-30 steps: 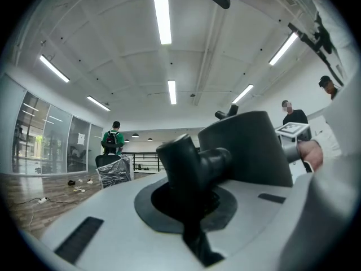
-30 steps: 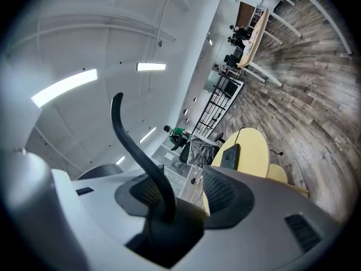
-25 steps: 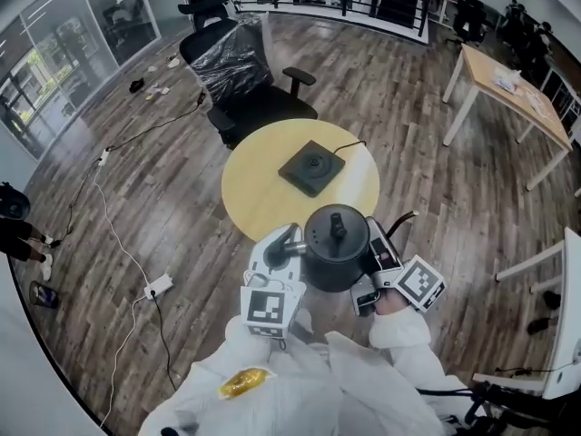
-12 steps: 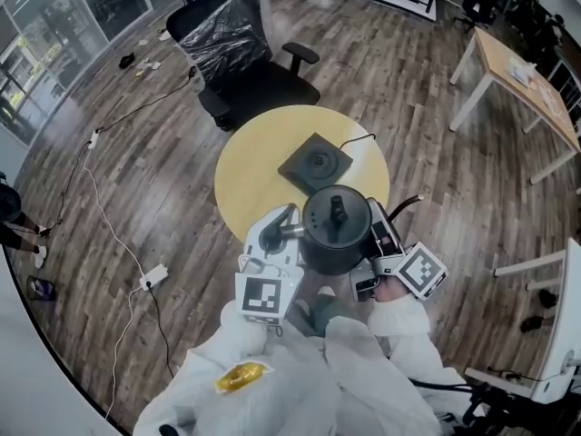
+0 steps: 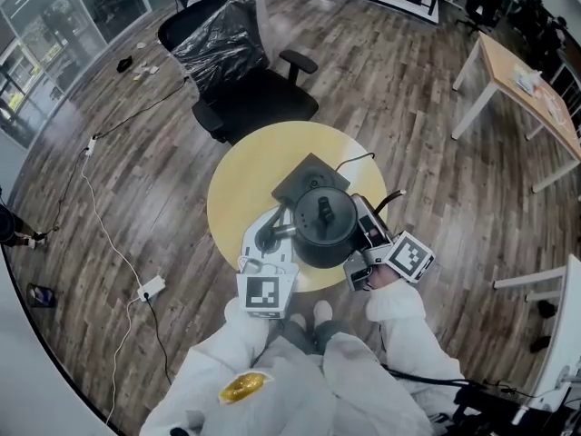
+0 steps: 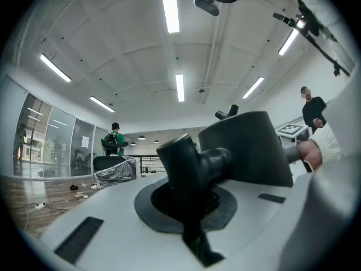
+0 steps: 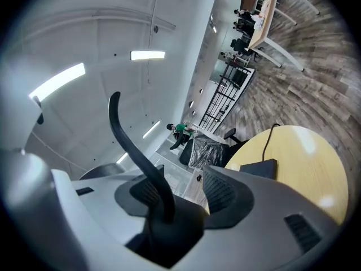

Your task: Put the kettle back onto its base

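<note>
Black kettle (image 5: pixel 324 225) over the round yellow desk (image 5: pixel 238 198), left tool (image 5: pixel 278 234) clenched on its spout (image 6: pixel 192 162), right tool (image 5: pixel 365 234) clenched on its thin handle (image 7: pixel 132 145), base (image 5: pixel 295 182) peeking out behind.

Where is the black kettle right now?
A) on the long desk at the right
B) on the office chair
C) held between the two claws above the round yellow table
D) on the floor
C: the kettle hangs between the left claw, shut on its handle, and the right claw, at its spout, over the round table, just short of its base.
</note>
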The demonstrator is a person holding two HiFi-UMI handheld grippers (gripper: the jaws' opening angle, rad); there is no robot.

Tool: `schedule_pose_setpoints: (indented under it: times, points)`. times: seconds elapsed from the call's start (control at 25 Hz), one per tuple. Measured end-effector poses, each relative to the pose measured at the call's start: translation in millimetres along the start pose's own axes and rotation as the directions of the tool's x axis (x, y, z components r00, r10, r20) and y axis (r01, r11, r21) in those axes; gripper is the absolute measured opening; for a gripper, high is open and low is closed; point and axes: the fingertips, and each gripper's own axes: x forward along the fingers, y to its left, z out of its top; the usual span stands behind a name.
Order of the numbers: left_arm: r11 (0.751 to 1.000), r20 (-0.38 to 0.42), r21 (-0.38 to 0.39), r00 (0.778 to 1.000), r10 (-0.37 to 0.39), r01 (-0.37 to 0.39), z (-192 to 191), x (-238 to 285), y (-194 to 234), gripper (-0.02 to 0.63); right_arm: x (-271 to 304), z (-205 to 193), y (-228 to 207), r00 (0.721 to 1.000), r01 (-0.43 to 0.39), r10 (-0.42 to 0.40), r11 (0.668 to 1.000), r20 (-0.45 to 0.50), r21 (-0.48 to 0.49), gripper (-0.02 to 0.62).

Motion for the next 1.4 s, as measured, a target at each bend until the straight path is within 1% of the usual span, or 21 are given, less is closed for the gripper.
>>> schedule_pose_setpoints:
  times: [0.12,0.28,0.36,0.48,0.64,0.72,0.92,1.16,1.4]
  points:
    - [1.0,-0.005,0.001,1.0,0.024,-0.024,-16,26,10,0.0,27,7,-21,0.999,-0.016,0.016,1.0,-0.035,0.0,0.209]
    - [0.998,-0.031,0.024,0.998,0.058,-0.057,-42,57,26,0.0,61,8,-51,0.993,0.017,-0.019,1.0,-0.115,-0.019,0.207]
    - [0.995,-0.041,0.035,0.994,0.099,-0.097,-61,70,36,0.0,72,8,-64,0.988,0.029,-0.033,0.999,-0.149,-0.028,0.208]
    - [0.988,-0.052,0.006,0.986,0.157,-0.157,-83,87,50,0.0,81,6,-86,0.983,0.062,-0.064,0.998,-0.172,-0.016,0.207]
    - [0.978,-0.059,0.014,0.977,0.207,-0.206,-99,113,63,0.0,80,4,-101,0.992,0.025,-0.013,0.996,-0.127,0.09,0.207]
    - [0.973,-0.056,0.019,0.971,0.232,-0.231,-111,125,69,0.0,73,2,-113,0.993,0.025,-0.011,0.993,-0.115,0.118,0.207]
    - [0.958,-0.061,0.034,0.956,0.286,-0.285,-141,146,80,0.0,55,-2,-137,0.994,0.024,-0.007,0.986,-0.106,0.162,0.207]
    - [0.937,-0.087,0.085,0.935,0.345,-0.338,-177,156,82,0.0,43,4,-148,0.997,-0.028,0.04,0.978,-0.059,0.206,0.207]
    - [0.929,-0.083,0.076,0.926,0.368,-0.363,-187,159,84,0.003,42,8,-147,0.996,-0.073,0.082,0.969,-0.029,0.235,0.207]
